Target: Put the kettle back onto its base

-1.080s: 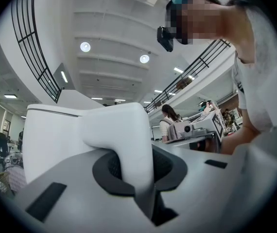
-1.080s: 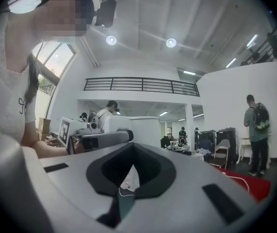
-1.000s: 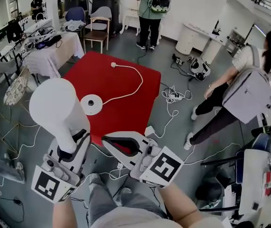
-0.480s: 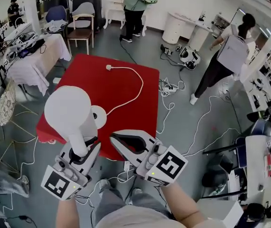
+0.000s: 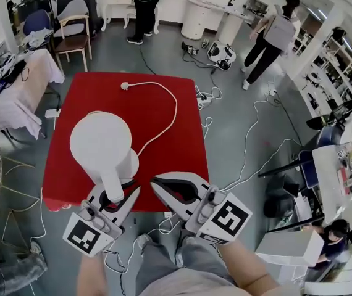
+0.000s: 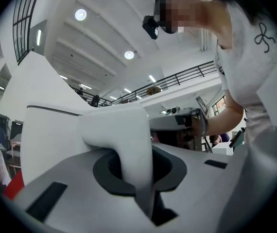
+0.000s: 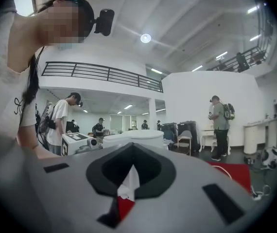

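The white kettle (image 5: pixel 100 142) hangs over the near part of the red table (image 5: pixel 170 147). My left gripper (image 5: pixel 119 195) is shut on its handle (image 5: pixel 112 182). In the left gripper view the handle (image 6: pixel 129 149) runs down between the jaws, with the kettle body (image 6: pixel 46 130) at the left. Only an edge of the round white base (image 5: pixel 133 163) shows from under the kettle. Its white cord (image 5: pixel 175 113) loops back to a plug (image 5: pixel 125 86). To the right of the kettle, my right gripper (image 5: pixel 159 181) is shut with nothing in it, and its jaws (image 7: pixel 131 147) meet at the tip.
A cluttered cloth-covered table (image 5: pixel 15 85) and a chair (image 5: pixel 76 26) stand at the far left. Cables and a power strip (image 5: pixel 202 98) lie on the floor to the right. People (image 5: pixel 268 32) stand at the back. A white box (image 5: pixel 287 251) sits at the lower right.
Both grippers have moved forward over the red table. The kettle has gone with the left one and sunk, and it now covers most of the base.
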`<state>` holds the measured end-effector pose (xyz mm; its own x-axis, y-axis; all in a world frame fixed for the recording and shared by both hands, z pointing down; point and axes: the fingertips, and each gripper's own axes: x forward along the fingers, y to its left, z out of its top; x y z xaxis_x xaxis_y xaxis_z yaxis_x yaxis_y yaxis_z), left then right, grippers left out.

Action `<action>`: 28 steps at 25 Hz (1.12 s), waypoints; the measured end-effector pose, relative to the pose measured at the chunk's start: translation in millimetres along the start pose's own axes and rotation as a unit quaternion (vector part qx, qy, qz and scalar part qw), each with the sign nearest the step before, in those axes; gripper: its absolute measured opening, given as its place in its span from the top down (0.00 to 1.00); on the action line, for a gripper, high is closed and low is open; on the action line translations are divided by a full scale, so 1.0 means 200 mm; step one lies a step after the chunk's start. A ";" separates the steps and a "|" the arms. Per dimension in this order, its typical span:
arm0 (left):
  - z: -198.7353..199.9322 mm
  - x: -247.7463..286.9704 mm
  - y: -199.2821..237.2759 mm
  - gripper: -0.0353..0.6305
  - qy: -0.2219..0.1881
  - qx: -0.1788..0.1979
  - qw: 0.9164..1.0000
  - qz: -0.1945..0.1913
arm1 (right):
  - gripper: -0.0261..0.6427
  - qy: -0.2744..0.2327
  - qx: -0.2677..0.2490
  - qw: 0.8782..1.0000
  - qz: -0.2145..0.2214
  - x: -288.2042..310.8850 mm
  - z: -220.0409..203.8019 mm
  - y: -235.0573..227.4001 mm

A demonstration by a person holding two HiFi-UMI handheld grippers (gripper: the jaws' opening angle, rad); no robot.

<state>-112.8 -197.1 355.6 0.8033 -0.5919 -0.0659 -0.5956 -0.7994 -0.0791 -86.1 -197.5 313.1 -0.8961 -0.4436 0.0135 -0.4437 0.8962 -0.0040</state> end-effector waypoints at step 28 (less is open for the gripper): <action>-0.39 0.21 0.04 0.88 -0.019 -0.030 0.997 -0.074 | 0.95 0.066 0.004 0.997 -0.044 0.09 -0.21 -0.10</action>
<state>-83.8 -237.2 429.0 0.8809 -0.4633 -0.0964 -0.4679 -0.8833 -0.0305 -92.5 -222.3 355.9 -0.8451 -0.5144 0.1454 -0.5205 0.8538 -0.0047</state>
